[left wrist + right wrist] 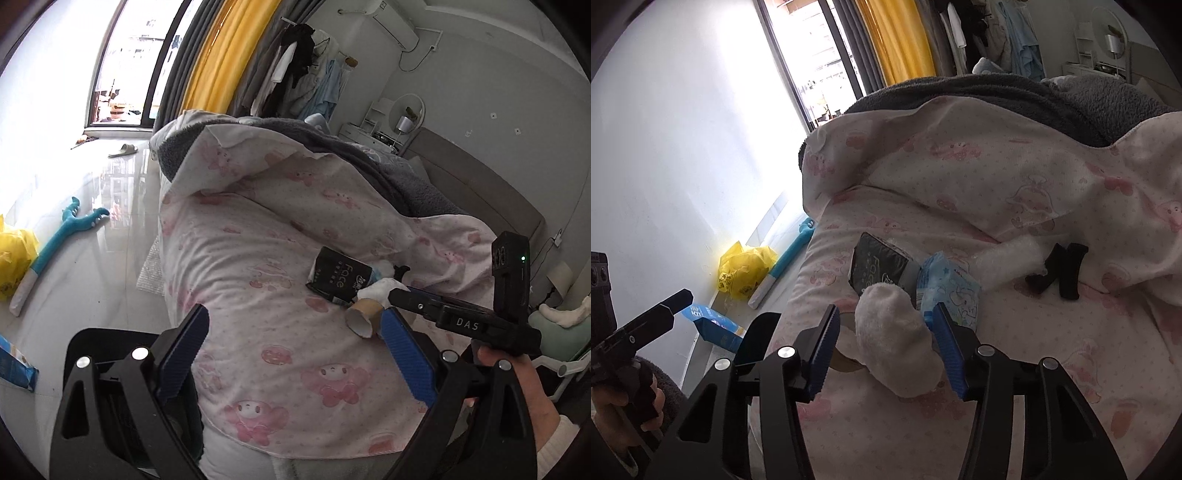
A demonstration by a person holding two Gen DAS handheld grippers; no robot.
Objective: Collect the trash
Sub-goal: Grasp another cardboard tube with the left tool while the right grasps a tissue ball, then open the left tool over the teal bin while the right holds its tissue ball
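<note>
Trash lies on the pink-patterned quilt [280, 354]: a black "Face" pack [338, 278], a cardboard tube [364, 315], a white crumpled tissue wad [895, 343] and a light blue wrapper [951, 290]. My right gripper [886, 339] is open with its blue pads on either side of the tissue wad, not closed on it. It also shows in the left wrist view [400, 293], at the tissue [376, 288]. My left gripper [295, 354] is open and empty above the quilt, its right pad just beside the tube.
A black clip-like object [1058, 271] lies on the quilt to the right. On the floor left of the bed are a yellow plastic bag [744, 271], a teal toy [64, 229] and a blue box [714, 325]. A grey blanket [369, 155] covers the far bed.
</note>
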